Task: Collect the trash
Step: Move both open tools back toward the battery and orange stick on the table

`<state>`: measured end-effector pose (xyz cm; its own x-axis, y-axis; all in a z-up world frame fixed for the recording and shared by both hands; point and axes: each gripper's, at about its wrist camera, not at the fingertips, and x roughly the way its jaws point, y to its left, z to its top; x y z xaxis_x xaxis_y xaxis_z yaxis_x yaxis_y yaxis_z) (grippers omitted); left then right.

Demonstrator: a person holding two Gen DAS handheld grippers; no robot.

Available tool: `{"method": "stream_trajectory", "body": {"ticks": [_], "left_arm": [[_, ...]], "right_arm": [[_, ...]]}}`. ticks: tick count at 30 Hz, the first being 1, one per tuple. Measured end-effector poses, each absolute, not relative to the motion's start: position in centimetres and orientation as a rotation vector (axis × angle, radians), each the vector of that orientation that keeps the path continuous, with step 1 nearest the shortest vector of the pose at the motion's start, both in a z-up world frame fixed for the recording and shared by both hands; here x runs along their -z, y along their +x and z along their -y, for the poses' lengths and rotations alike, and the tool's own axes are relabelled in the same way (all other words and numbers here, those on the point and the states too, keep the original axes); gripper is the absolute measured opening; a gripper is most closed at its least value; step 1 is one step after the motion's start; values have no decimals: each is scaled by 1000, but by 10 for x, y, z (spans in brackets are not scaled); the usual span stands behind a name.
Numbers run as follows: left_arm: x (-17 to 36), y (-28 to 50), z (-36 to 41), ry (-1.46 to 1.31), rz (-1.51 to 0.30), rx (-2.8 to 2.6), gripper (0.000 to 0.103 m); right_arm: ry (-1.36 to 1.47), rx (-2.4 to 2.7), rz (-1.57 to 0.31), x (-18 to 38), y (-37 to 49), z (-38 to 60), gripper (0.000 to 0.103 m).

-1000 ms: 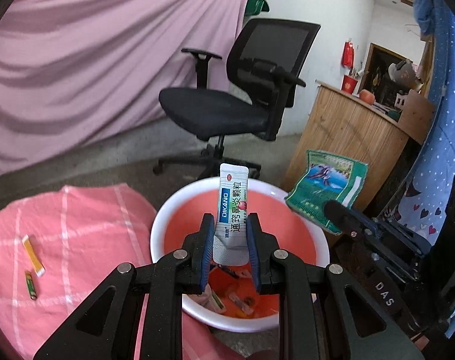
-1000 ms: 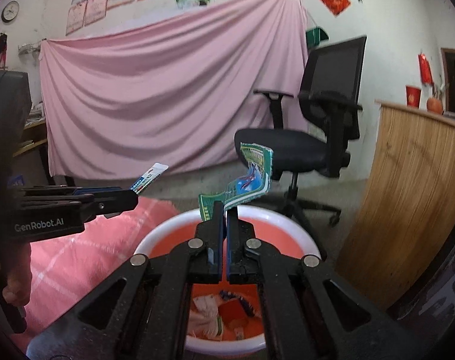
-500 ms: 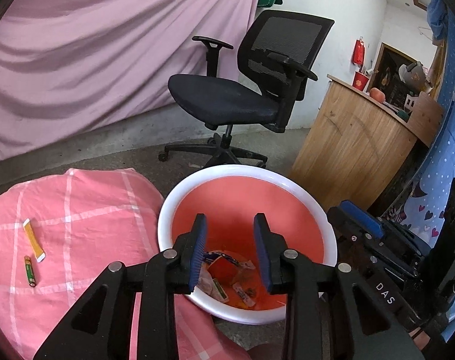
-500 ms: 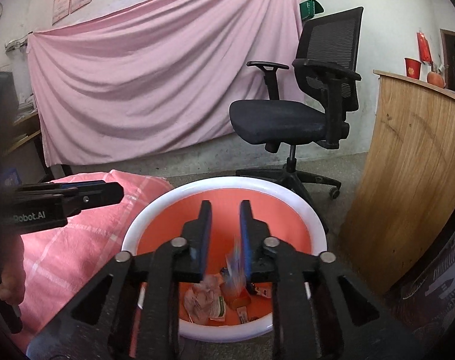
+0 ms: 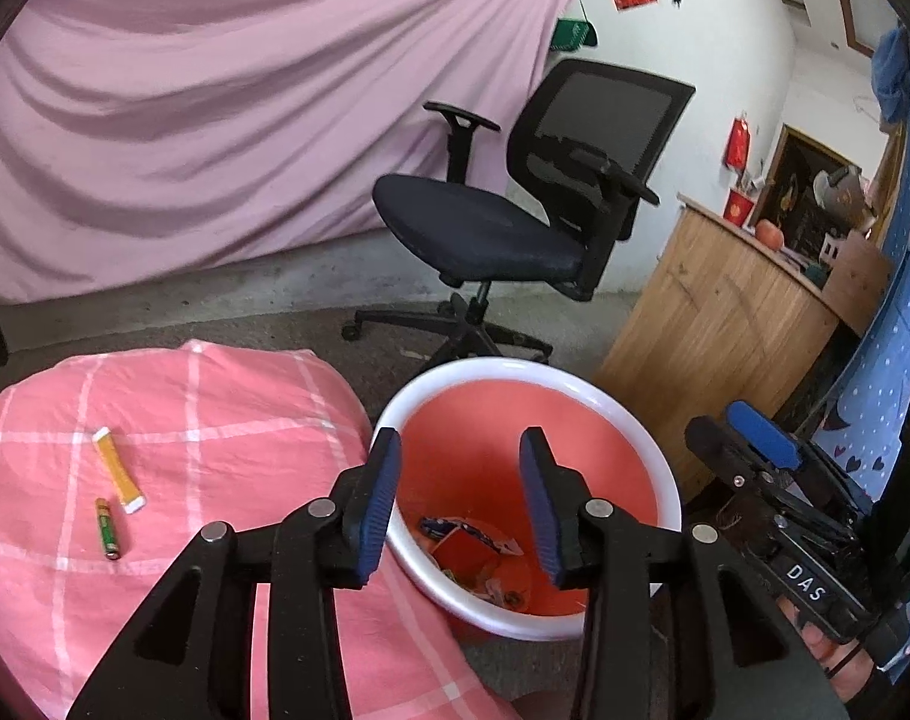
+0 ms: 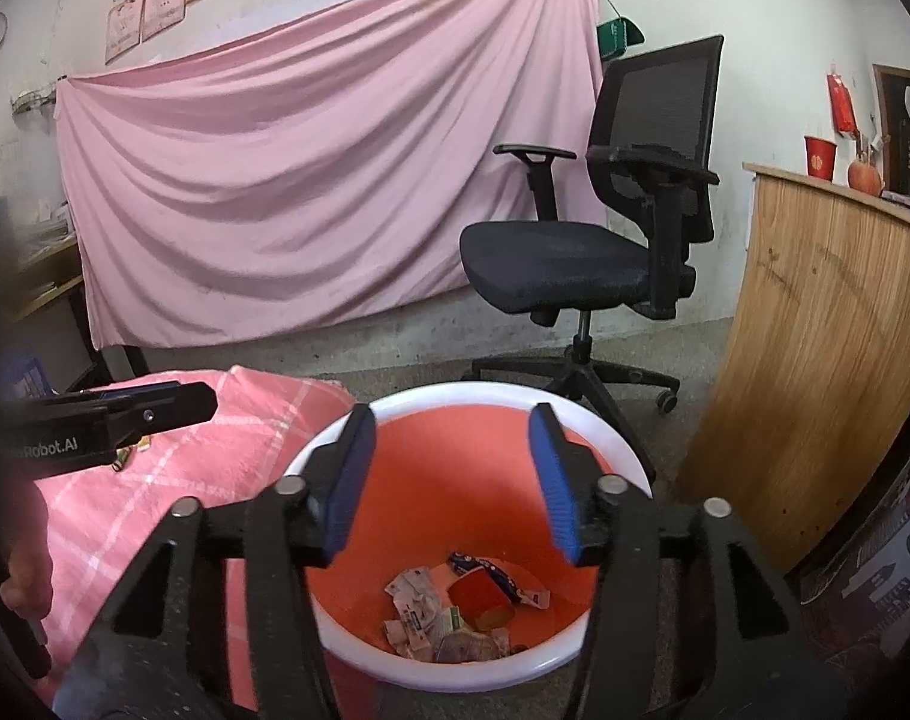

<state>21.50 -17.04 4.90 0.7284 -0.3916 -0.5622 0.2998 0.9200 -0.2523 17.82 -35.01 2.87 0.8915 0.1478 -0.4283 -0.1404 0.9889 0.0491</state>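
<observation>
A white basin with an orange inside (image 5: 580, 387) (image 6: 329, 441) stands on the floor with several wrappers (image 6: 455, 612) (image 5: 472, 552) at its bottom. My left gripper (image 5: 459, 501) is open and empty over the basin's left rim. My right gripper (image 6: 452, 480) is open and empty above the basin. An orange sachet (image 5: 117, 471) and a small green battery (image 5: 107, 528) lie on the pink checked cloth (image 5: 215, 420) to the left. The right gripper also shows in the left wrist view (image 5: 754, 444), and the left gripper in the right wrist view (image 6: 155, 405).
A black office chair (image 5: 514, 216) (image 6: 604, 252) stands behind the basin. A wooden counter (image 5: 736, 312) (image 6: 826, 324) is on the right. A pink drape (image 5: 215, 108) covers the back wall. Blue dotted fabric (image 5: 898, 312) hangs at the far right.
Both grippers opened and let go: the white sachet from the left and the green wrapper from the right dropped into the basin. Both jaws then spread wider.
</observation>
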Motion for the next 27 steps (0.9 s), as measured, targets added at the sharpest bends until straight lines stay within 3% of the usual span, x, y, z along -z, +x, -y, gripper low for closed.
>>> {"method": "stream_trajectory", "body": {"ticks": [2,5,10,12,14,27], "left_arm": [[-54,211,163,-153,-632,364,36],[-62,203,150,-162,-597,339,48],[-76,189,122,-189,-528,283,59],[-81,186,110,-194,-498,244,82],[-86,177,96,-202,-440,190,96],[-96,126,8,-168,-225,-4,99]], "right_arm": [[14,-149,-431,-35,176,346,86],[15,-151,-404,-44,173,340,96],[14,-150,-357,-61,170,327,103],[13,-145,-330,-68,168,320,103],[15,-153,-310,-74,166,314,103],[26,-249,-185,-96,155,253,103]]}}
